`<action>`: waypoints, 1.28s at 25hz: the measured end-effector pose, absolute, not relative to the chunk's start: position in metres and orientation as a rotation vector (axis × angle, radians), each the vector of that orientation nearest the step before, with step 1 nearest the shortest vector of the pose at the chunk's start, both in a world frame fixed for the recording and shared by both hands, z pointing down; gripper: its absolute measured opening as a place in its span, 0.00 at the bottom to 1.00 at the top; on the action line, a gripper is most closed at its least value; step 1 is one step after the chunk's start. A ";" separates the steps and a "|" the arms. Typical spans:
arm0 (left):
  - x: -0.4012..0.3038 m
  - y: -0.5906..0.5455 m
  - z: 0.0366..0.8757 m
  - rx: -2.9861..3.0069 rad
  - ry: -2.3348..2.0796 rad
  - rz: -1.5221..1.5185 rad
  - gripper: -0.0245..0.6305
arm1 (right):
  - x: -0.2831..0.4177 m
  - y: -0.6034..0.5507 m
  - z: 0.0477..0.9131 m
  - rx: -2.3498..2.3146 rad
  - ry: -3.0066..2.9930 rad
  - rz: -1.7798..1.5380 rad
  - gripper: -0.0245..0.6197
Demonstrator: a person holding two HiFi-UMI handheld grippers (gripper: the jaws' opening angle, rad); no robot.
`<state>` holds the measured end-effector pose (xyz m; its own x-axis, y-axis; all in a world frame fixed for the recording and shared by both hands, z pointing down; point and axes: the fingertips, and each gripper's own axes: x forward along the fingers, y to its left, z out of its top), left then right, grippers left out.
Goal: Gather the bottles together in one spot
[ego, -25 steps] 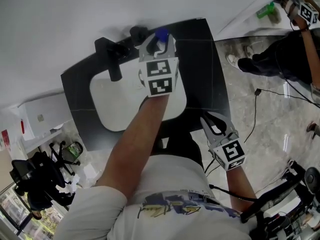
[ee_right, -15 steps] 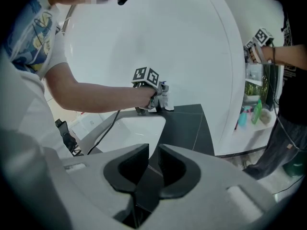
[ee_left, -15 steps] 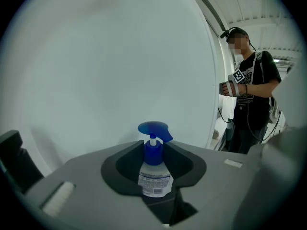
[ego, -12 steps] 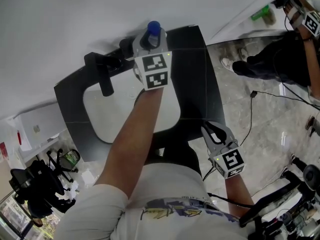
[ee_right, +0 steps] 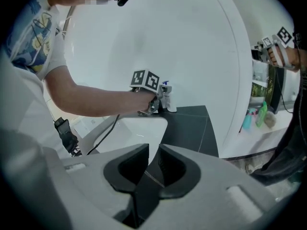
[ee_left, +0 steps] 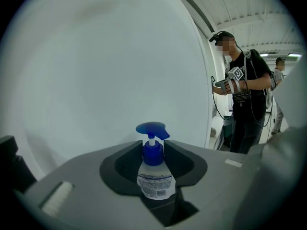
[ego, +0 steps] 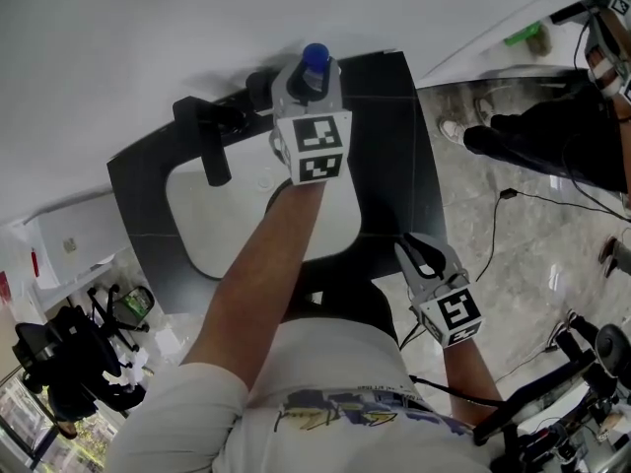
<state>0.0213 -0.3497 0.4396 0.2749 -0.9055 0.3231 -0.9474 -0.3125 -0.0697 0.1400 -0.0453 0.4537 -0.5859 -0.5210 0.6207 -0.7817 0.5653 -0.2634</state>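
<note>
A clear pump bottle (ee_left: 154, 176) with a blue pump head (ego: 315, 57) stands between the jaws of my left gripper (ego: 308, 75) at the back of the black countertop (ego: 394, 146), close to the white wall. The jaws are opening, but the pads still touch the bottle's sides in the left gripper view, where my left gripper (ee_left: 154, 152) frames its neck. My right gripper (ego: 422, 256) hangs low near the counter's front edge. In its own view my right gripper (ee_right: 152, 152) shows a narrow gap with nothing in it. That view also shows the bottle (ee_right: 166, 98) from afar.
A white sink basin (ego: 212, 220) is set in the counter, with a black faucet (ego: 210, 144) behind it. On a shelf to the right stand a teal bottle (ee_right: 247, 120) and a green bottle (ee_right: 262, 114). Another person (ego: 557, 131) with grippers stands at the right.
My left gripper has carried the pump bottle from over the sink's back rim a little farther toward the wall. The right gripper has hardly moved.
</note>
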 end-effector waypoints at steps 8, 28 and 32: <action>0.022 -0.347 0.437 2.428 -1.718 0.454 0.41 | 0.133 -0.050 0.454 1.022 -2.331 0.706 0.14; 0.027 -0.199 0.419 2.634 -1.358 0.561 0.25 | 0.077 -0.060 0.430 0.900 -2.437 0.539 0.12; 0.000 -0.163 0.411 2.658 -1.316 0.589 0.04 | 0.059 -0.052 0.417 0.895 -2.449 0.481 0.09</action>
<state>-0.0003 -0.1631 0.4109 0.5471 -0.7394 0.3924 -0.7853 -0.6157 -0.0653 0.0589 -0.0523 0.4170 -0.6678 -0.5017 0.5498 -0.6723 0.7235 -0.1564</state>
